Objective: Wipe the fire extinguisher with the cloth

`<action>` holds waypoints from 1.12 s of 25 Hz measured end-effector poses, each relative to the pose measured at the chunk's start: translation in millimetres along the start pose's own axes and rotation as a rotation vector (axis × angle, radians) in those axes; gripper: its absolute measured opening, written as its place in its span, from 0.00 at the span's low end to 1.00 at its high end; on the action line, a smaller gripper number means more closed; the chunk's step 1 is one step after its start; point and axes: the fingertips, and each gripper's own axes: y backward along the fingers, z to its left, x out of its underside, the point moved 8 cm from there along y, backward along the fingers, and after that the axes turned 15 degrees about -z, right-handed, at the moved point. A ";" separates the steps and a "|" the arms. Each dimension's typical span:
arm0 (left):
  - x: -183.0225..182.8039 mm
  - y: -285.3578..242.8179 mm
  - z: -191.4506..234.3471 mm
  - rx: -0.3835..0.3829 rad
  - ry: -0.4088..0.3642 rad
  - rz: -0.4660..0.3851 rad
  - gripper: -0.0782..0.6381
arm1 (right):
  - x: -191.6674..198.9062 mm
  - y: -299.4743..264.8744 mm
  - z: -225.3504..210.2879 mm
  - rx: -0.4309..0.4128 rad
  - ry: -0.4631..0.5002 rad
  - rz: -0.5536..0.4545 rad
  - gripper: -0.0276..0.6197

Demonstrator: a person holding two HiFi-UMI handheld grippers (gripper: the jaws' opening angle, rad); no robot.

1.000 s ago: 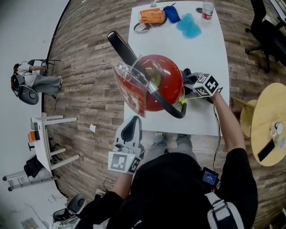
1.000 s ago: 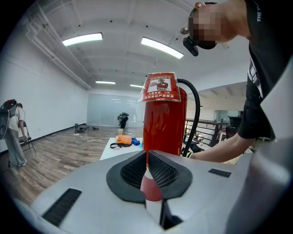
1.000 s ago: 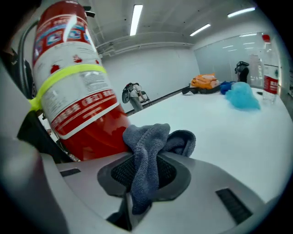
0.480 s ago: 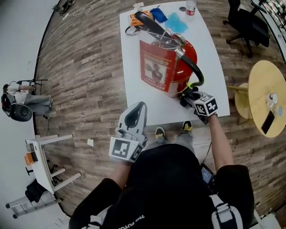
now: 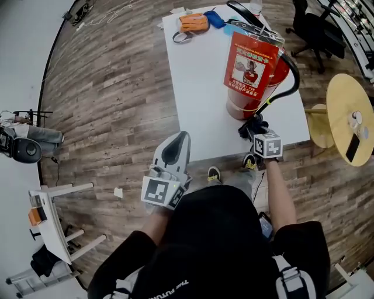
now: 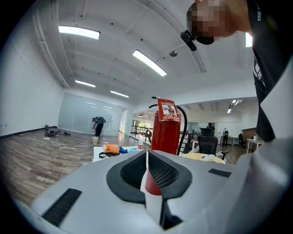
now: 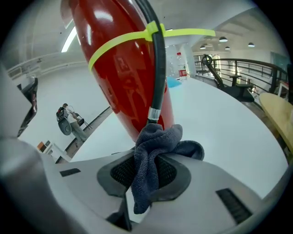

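A red fire extinguisher [image 5: 260,82] stands upright on the right part of the white table [image 5: 198,93], with a black hose [image 5: 290,73] and a picture label facing me. My right gripper [image 5: 255,131] is shut on a dark grey cloth [image 7: 153,153], which is bunched against the foot of the extinguisher [image 7: 121,73] just under the hose end [image 7: 154,114]. A yellow-green strap [image 7: 123,40] ties the hose to the cylinder. My left gripper [image 5: 177,146] is shut and empty over the table's near edge, left of the extinguisher [image 6: 165,130]. It points roughly level towards it.
An orange object [image 5: 196,22] and blue items [image 5: 222,17] lie at the table's far end. A round wooden table [image 5: 349,120] with small things stands to the right, and an office chair [image 5: 318,35] at the far right. A person [image 5: 17,140] sits far left.
The right gripper with the cloth has moved from the extinguisher's right side round to its near foot. The head view has swung, so the extinguisher now shows upright and farther right. The left gripper stays shut.
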 end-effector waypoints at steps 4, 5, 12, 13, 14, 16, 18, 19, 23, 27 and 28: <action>-6.0 22.7 17.6 -0.019 0.010 -0.015 0.15 | 10.9 0.6 28.2 0.070 0.039 -0.014 0.17; -7.0 27.9 21.5 -0.026 0.011 -0.019 0.15 | 10.3 -1.8 35.1 0.082 0.039 -0.028 0.17; -9.9 62.3 44.1 -0.108 0.013 -0.041 0.15 | 1.0 -35.7 55.5 0.287 -0.018 -0.080 0.17; -9.5 66.4 46.6 -0.121 0.013 -0.037 0.15 | 3.0 -40.3 61.3 0.295 -0.019 -0.079 0.17; -9.0 69.7 48.5 -0.131 0.012 -0.033 0.15 | 3.4 -43.9 66.0 0.316 -0.028 -0.080 0.17; -8.8 74.5 51.0 -0.152 0.008 -0.031 0.15 | -1.1 -46.3 73.4 0.388 -0.074 -0.094 0.17; -8.8 78.8 52.6 -0.175 0.005 -0.032 0.15 | -4.6 -50.6 81.1 0.446 -0.141 -0.129 0.17; -9.2 80.9 52.9 -0.187 0.005 -0.032 0.15 | -4.6 -54.0 84.6 0.478 -0.182 -0.148 0.17; -12.4 86.6 52.6 -0.223 0.000 -0.041 0.15 | -8.2 -69.5 96.8 0.632 -0.350 -0.214 0.17; -11.8 96.8 53.4 -0.256 -0.004 -0.027 0.15 | -14.6 -89.3 109.5 0.756 -0.469 -0.287 0.17; -11.8 100.3 53.3 -0.265 -0.005 -0.023 0.15 | -16.8 -94.0 112.8 0.769 -0.490 -0.304 0.17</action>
